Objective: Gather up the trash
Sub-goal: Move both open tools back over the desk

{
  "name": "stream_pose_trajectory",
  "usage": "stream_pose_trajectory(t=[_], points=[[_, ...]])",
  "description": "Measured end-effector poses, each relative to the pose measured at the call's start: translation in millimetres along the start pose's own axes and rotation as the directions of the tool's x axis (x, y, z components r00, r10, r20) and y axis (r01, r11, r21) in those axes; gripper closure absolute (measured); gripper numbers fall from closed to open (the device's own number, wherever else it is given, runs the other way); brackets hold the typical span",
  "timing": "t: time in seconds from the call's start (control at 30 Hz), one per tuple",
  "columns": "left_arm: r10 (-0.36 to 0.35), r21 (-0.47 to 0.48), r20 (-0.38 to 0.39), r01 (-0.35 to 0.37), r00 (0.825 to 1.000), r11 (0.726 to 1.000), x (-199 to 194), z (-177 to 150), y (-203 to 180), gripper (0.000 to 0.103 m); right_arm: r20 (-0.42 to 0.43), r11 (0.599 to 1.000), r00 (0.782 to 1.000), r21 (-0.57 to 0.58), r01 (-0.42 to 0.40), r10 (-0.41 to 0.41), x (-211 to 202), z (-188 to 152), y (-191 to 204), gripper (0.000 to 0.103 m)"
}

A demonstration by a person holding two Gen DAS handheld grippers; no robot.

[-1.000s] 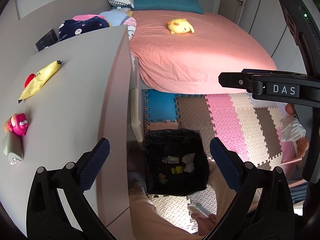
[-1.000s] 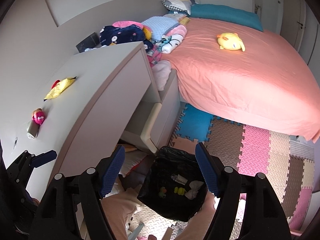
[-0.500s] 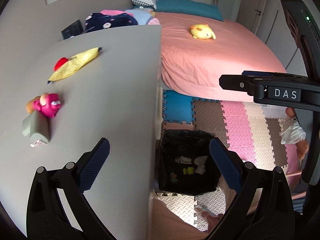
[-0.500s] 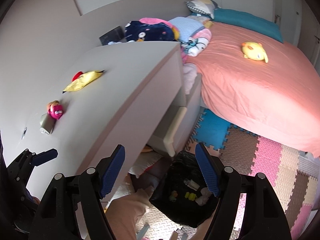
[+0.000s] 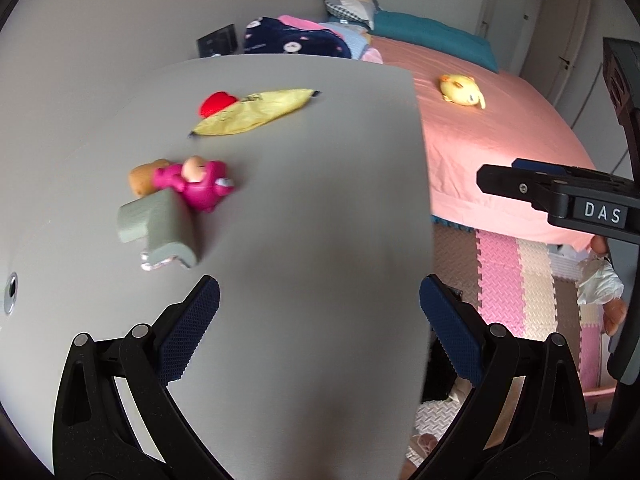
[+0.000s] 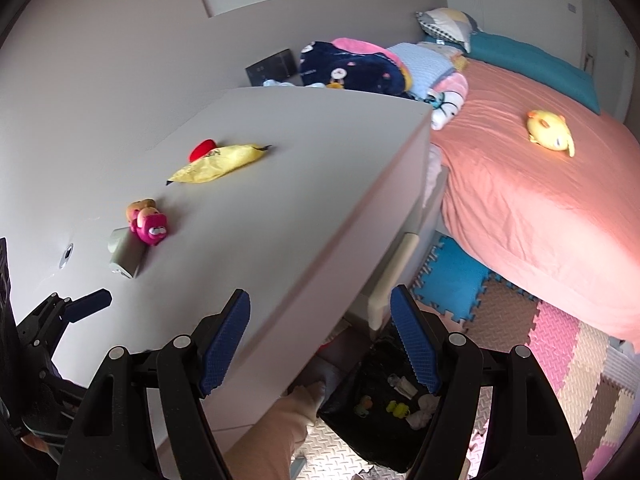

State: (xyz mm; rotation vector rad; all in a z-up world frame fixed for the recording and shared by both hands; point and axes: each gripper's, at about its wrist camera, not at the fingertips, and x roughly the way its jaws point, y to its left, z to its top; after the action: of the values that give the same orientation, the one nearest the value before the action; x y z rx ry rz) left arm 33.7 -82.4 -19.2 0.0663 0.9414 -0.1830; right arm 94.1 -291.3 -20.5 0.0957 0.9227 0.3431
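Both my claws are released — left claw (image 5: 320, 320), right claw (image 6: 320, 336) — holding nothing. The yellow wrapper (image 5: 256, 114) lies on the counter (image 5: 320, 208), beyond the pink toy (image 5: 198, 184); I should approach low, pinching its crumpled middle.

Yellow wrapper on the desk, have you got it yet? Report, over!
Left tool and right tool both open, empty. Yellow wrapper lying on desk, untouched. Pink toy and grey block lie nearer; path beside them open.

Both wrist views look steeply down, sharing the desk (image 5: 304, 208) and bed (image 6: 532, 200).
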Motion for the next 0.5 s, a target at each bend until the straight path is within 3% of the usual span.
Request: stream_pose_trajectory(t=[0.5], points=[[0.092, -0.103, -0.006, -0.092, 0.996, 0.99, 4.9, 6.7, 69.7, 0.006, -0.04, 0.996, 0.998, -0.07, -0.045, 0.043, 34.7, 23.0, 43.4, 0.03]])
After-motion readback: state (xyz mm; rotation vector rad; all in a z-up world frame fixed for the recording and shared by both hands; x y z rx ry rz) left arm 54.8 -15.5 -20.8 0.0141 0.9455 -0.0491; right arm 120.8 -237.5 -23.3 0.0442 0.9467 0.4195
